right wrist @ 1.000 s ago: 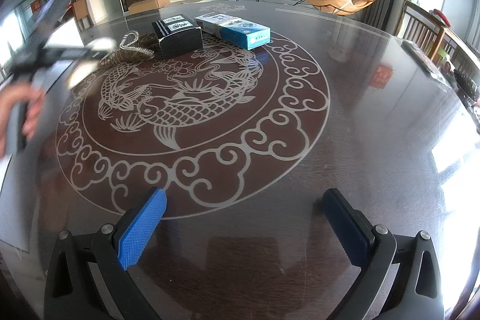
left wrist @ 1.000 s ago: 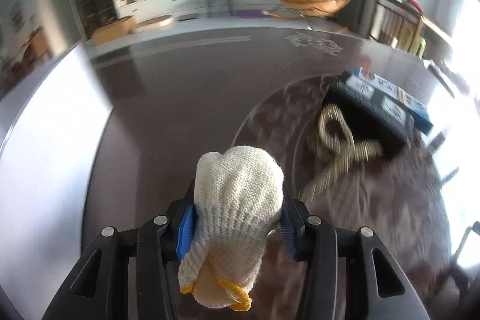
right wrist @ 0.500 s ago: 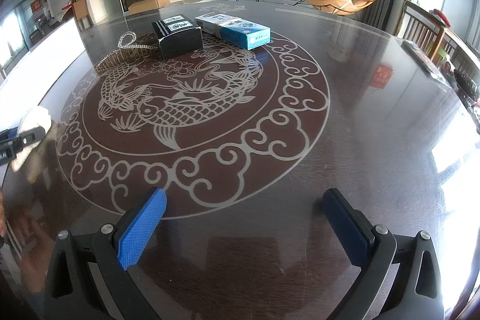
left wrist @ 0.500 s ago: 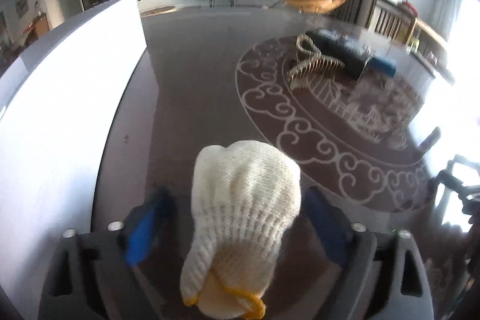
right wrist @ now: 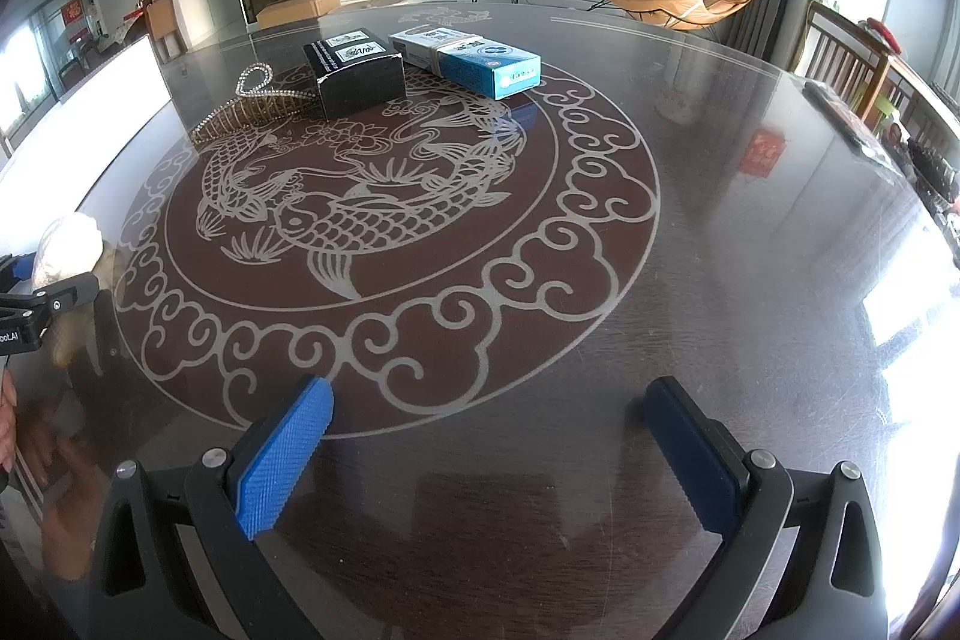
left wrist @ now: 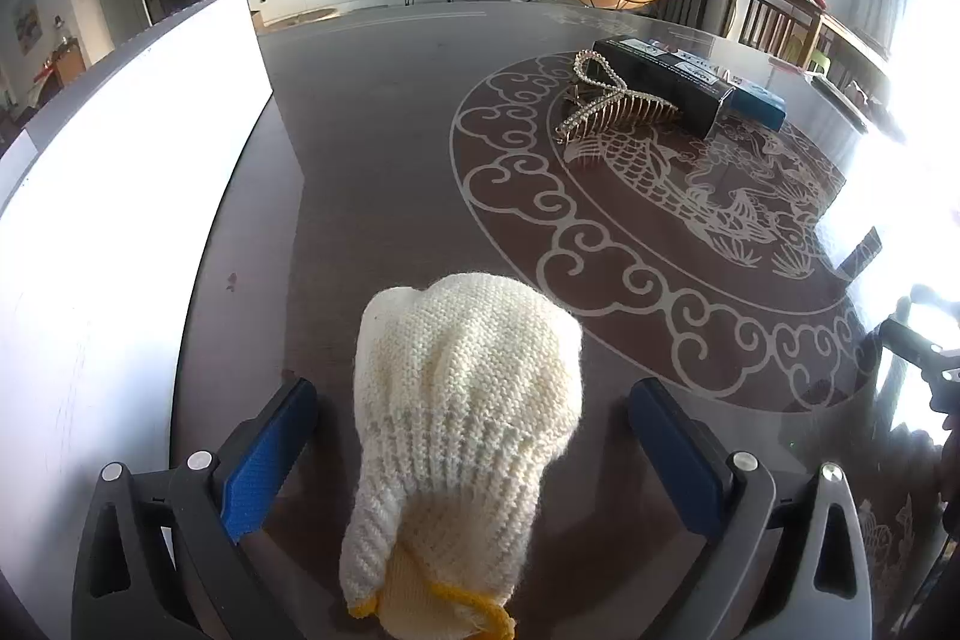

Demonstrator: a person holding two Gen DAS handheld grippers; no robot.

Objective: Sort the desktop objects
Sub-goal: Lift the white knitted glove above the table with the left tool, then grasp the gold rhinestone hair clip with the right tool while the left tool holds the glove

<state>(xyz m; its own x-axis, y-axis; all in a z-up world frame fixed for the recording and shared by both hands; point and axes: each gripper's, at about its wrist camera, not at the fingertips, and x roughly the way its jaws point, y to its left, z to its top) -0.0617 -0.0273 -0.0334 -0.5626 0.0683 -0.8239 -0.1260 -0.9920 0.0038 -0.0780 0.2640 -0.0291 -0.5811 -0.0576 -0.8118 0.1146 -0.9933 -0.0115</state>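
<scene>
On my left gripper the jaws are opening, blue ribbed pads clear of the one cream knitted glove lying between them, yellow-trimmed cuff nearest me. Ahead and right of it sit one gold toothed hair claw, one black box and one blue box. My right gripper stands wide apart, nothing between its pads, with bare glossy table ahead to the curved rim

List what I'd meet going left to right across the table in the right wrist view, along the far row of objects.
Hair claw clip → black box → blue-and-white box.
</scene>
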